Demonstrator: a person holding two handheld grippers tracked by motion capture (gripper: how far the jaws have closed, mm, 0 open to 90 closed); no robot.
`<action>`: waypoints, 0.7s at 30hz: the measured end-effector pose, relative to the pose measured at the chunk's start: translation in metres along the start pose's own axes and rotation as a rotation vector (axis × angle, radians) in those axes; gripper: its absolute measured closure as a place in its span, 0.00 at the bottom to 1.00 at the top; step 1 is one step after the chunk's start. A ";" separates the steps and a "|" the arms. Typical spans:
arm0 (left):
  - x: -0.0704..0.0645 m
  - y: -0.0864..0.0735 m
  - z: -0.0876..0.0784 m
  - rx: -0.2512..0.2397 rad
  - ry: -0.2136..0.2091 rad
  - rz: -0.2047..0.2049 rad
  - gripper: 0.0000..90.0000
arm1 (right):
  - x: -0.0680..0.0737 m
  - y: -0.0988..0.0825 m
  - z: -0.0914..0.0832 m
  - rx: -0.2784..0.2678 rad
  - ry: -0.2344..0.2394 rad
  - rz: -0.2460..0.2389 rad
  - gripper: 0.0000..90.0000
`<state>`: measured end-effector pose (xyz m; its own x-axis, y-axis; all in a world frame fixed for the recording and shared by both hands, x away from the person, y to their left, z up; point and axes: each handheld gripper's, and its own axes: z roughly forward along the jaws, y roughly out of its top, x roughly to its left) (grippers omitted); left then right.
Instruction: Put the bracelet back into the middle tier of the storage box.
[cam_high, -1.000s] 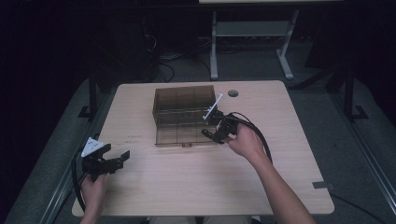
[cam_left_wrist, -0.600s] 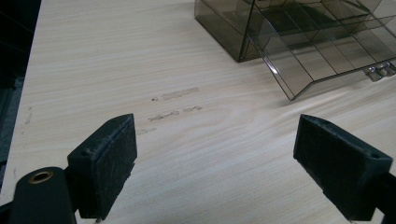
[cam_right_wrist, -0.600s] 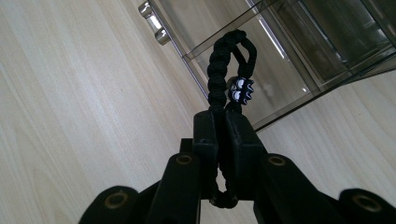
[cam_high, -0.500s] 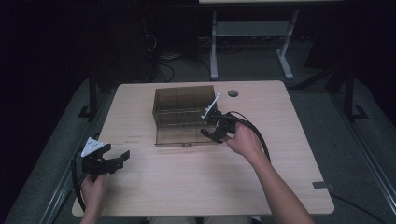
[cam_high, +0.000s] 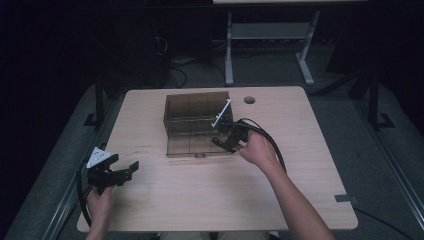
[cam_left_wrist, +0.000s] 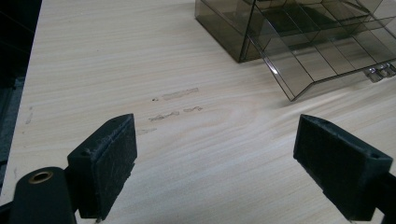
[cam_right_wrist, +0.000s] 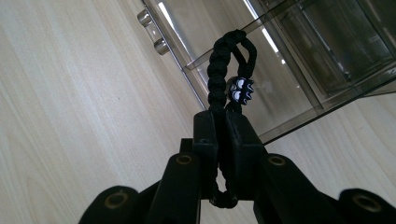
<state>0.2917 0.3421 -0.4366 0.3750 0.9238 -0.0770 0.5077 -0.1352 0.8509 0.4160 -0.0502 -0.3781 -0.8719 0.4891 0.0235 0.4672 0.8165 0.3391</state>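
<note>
**A:** While the right gripper (cam_right_wrist: 223, 122) sits over the pulled-out drawer (cam_right_wrist: 261, 93), its jaws are pinched tight on a black braided cord (cam_right_wrist: 219, 60); the loop sticks up past the pads, and a small black-and-white bead (cam_right_wrist: 240, 88) hangs on it just above the jaw tips; a bit of cord also pokes out below the pads. Anyone see where that puts it on the table?

**B:** From the high view the right gripper (cam_high: 226, 141) is at the front right corner of the smoky plastic box (cam_high: 197, 122), right at the drawer's edge; the person's right hand (cam_high: 257, 150) is wrapped round it, cable looping off behind; can't tell from up there whether the cord touches the drawer floor, it's too small and dark.

**A:** And the other one?

**B:** Left gripper (cam_high: 125, 170) is way off near the front left corner of the table (cam_high: 300, 200), well apart from the box; its own view shows both pads spread wide with nothing between them, just bare wood with a few scuff marks (cam_left_wrist: 180, 93); the box (cam_left_wrist: 243, 32) and its drawer with two little metal knobs (cam_left_wrist: 380, 71) sit further off at the top right.
</note>
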 end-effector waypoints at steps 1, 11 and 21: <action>0.000 0.000 0.000 -0.001 0.000 -0.002 0.14 | -0.001 0.001 0.001 0.001 -0.001 0.001 0.92; 0.000 0.000 0.001 -0.001 -0.003 -0.002 0.14 | -0.007 0.014 0.011 0.027 -0.009 0.009 0.92; 0.001 0.000 0.001 -0.001 -0.005 -0.007 0.14 | -0.012 0.018 0.024 0.074 -0.018 0.018 0.92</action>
<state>0.2926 0.3425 -0.4370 0.3754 0.9230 -0.0851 0.5093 -0.1287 0.8509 0.4386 -0.0342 -0.3946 -0.8606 0.5091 0.0120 0.4932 0.8274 0.2686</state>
